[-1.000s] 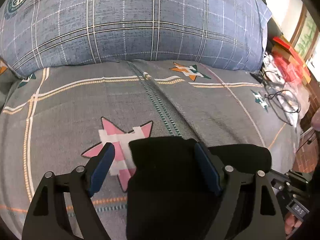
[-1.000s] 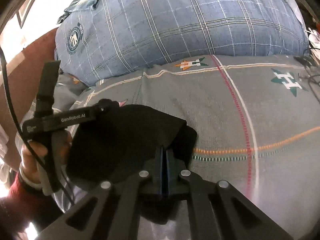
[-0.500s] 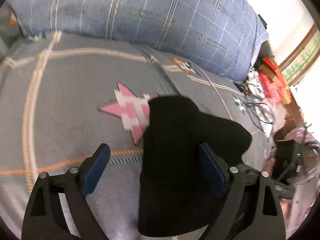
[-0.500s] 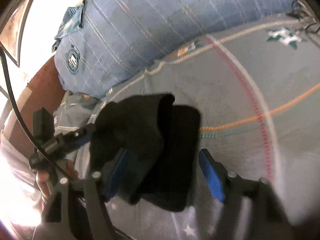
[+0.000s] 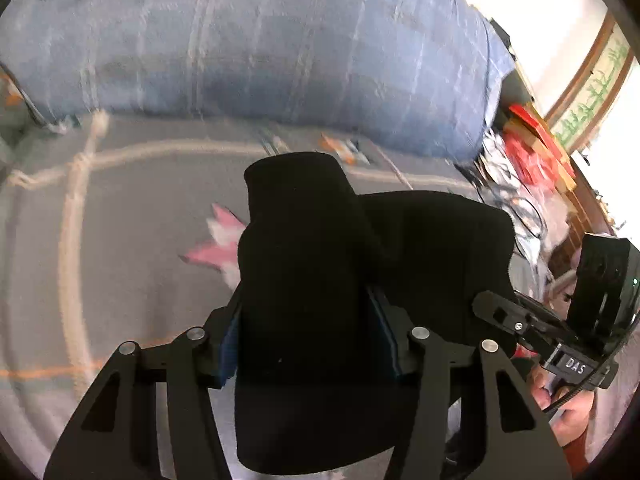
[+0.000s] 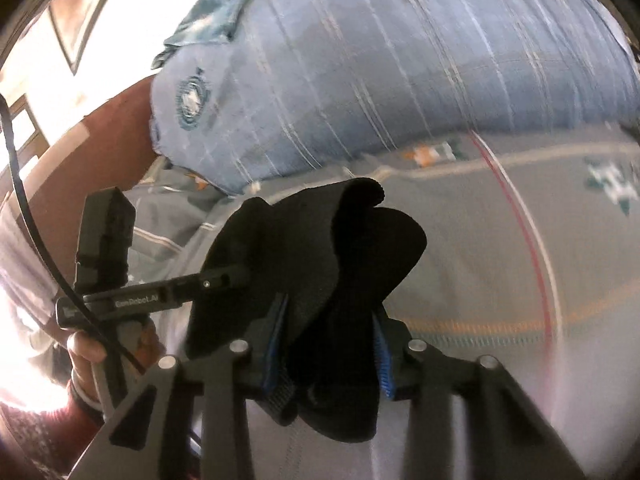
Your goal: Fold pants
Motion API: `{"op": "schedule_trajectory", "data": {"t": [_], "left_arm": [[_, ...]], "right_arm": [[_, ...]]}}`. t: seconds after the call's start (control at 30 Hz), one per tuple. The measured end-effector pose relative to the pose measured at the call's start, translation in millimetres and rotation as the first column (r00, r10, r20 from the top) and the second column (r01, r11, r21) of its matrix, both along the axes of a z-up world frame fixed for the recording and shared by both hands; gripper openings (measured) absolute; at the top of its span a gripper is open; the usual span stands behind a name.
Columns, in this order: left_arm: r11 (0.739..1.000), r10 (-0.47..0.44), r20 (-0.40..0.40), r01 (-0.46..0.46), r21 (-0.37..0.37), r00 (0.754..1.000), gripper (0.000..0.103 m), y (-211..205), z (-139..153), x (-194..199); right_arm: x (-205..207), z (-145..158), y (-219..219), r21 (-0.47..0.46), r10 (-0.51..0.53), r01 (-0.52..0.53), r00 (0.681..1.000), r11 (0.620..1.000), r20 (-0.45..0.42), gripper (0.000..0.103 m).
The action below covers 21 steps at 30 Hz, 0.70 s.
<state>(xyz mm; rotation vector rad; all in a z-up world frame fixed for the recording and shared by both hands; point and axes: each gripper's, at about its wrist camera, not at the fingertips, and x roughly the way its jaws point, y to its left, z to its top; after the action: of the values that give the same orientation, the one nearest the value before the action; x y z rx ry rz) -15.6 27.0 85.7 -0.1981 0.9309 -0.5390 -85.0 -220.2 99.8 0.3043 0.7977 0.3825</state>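
The black pants [image 5: 304, 220] are a thick folded bundle raised a little above the grey patterned bedsheet [image 5: 120, 240]. My left gripper [image 5: 308, 320] has the bundle between its jaws, which are closing, and both blue pads touch the cloth. In the right wrist view the pants [image 6: 360, 240] hang folded over themselves. My right gripper [image 6: 328, 328] is also closing on them, with its pads against the fabric on both sides. Each view shows the other hand's gripper body beside the bundle.
A big blue plaid pillow [image 5: 280, 40] lies across the far side of the bed. Red boxes and tangled cables [image 5: 532, 148] crowd the bed's right edge. A reddish-brown headboard [image 6: 100, 128] stands at the left. A hand [image 6: 84, 348] holds the left gripper's handle.
The left jaws, wide open before, have closed in on the pants. The right jaws went from shut to open and then closed around the bundle. The bundle has risen off the sheet.
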Motion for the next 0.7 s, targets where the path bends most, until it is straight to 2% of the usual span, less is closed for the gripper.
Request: {"op": "schedule_trajectory", "data": {"t": [0.07, 0.2, 0.37, 0.43, 0.5, 0.53, 0.7], "left_arm": [[0.999, 0.044, 0.013, -0.044, 0.020, 0.999, 0.054, 10.5, 4.7, 6.0], [0.990, 0.124, 0.012, -0.124, 0.059, 0.992, 0.054, 27.7, -3.5, 16.0], [0.974, 0.200, -0.017, -0.196, 0.116, 0.980, 0.054, 39.9, -37.6, 28.6], [0.977, 0.201, -0.042, -0.198, 0.079, 0.979, 0.057, 43.7, -46.5, 33.6], [0.976, 0.209, -0.047, -0.205, 0.072, 0.977, 0.069, 50.1, -48.9, 35.2], [0.974, 0.218, -0.049, -0.214, 0.069, 0.975, 0.072, 50.6, -50.4, 33.3], [0.968, 0.235, -0.019, -0.233, 0.093, 0.972, 0.073, 46.1, -48.5, 24.8]], "right_arm": [[14.1, 0.4, 7.2, 0.005, 0.013, -0.013, 1.000, 1.000, 0.007, 0.038], [47.6, -10.4, 26.8, 0.007, 0.051, -0.051, 0.999, 0.999, 0.003, 0.038], [79.5, -41.1, 49.1, -0.111, 0.057, -0.063, 0.997, 0.992, -0.058, 0.040], [83.5, -51.9, 45.3, -0.117, 0.031, -0.039, 0.997, 0.992, -0.073, 0.044], [82.5, -55.5, 38.8, -0.082, 0.019, -0.025, 0.997, 0.996, -0.075, 0.049], [82.0, -55.8, 37.6, -0.080, 0.016, -0.022, 0.997, 0.997, -0.077, 0.051], [72.3, -44.8, 48.1, -0.143, -0.003, -0.003, 0.999, 0.990, -0.041, 0.054]]}}
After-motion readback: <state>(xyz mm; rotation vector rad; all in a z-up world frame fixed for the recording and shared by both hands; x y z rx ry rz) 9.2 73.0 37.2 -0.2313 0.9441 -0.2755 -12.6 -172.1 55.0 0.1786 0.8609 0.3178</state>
